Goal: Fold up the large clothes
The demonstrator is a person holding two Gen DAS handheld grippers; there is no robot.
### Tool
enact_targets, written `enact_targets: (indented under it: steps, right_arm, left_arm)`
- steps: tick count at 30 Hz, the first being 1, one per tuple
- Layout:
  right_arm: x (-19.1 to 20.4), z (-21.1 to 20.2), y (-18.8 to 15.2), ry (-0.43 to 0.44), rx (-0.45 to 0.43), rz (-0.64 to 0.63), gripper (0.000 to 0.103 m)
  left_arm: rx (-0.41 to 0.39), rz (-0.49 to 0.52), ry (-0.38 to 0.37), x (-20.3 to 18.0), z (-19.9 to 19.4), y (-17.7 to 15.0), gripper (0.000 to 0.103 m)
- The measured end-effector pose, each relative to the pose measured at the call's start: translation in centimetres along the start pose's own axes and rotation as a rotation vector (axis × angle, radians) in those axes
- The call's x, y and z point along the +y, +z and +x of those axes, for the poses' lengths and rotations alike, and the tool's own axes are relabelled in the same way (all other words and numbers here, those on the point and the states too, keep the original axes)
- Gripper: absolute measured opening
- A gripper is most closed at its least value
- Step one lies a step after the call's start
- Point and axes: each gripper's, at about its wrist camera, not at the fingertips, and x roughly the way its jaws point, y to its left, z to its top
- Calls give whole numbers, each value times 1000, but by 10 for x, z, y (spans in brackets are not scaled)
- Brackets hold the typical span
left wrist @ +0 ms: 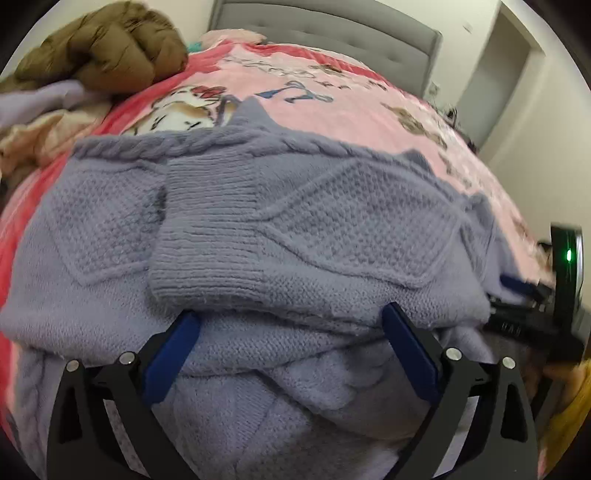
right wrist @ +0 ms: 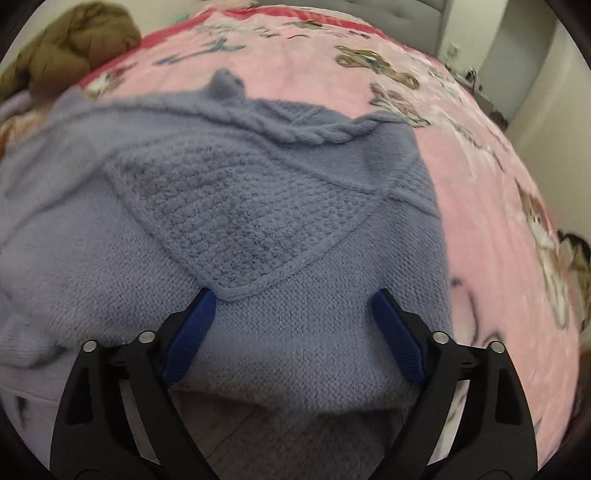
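A lavender cable-knit sweater (left wrist: 295, 221) lies partly folded on a pink printed blanket (left wrist: 332, 110), with a ribbed cuff (left wrist: 207, 240) laid across its front. My left gripper (left wrist: 291, 317) is open just over the sweater's near edge, its blue pads (left wrist: 173, 350) spread wide and holding nothing. In the right wrist view the same sweater (right wrist: 258, 221) fills the middle. My right gripper (right wrist: 291, 299) is open over its near right part and holds nothing. The right gripper also shows at the right edge of the left wrist view (left wrist: 532, 295).
A brown puffy jacket (left wrist: 110, 48) and other piled clothes (left wrist: 40, 122) lie at the far left of the bed. A grey padded headboard (left wrist: 332, 33) stands behind. The pink blanket (right wrist: 498, 203) stretches right of the sweater. A wall and doorway (left wrist: 498, 74) are at the far right.
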Motion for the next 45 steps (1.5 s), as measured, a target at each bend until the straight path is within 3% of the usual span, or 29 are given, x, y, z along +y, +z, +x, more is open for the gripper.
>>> enact_targets:
  steps: [8,11,13,18,23,26,31,36,41,45]
  right_arm:
    - [-6,-7,10,39,68,30,89]
    - [-14,-46,4,133,-33,103,89]
    - [-17,-72,-7,142,-58,127,93]
    - [-18,-135,-83,69,15,118,93]
    - [-20,-181,-175,-19,182,154,93]
    - [-22,-205,-213,-39,194,234,93]
    - [-19,-209,-255,-106,196,307,93]
    - [-18,-203,-286,-84,228,298,94]
    - [-27,-186,-316,4,222,333,95]
    - [-35,-188,-332,52,136,403,95]
  left_arm:
    - [6,26,-10,1,-2,1,98]
    - [18,70,14,2,-22,3,98]
    - [-13,94,23,7,-45,-4,98]
    - [27,119,25,37,-111,-54,98]
    - [153,146,76,76,-171,-119,98]
    - [229,113,93,97,-195,-156,98]
    - [273,88,111,108,-203,-193,98]
    - [280,92,115,108,-194,-225,98]
    - [356,143,58,101,-170,-247,98]
    - [337,67,41,106,-162,-253,98]
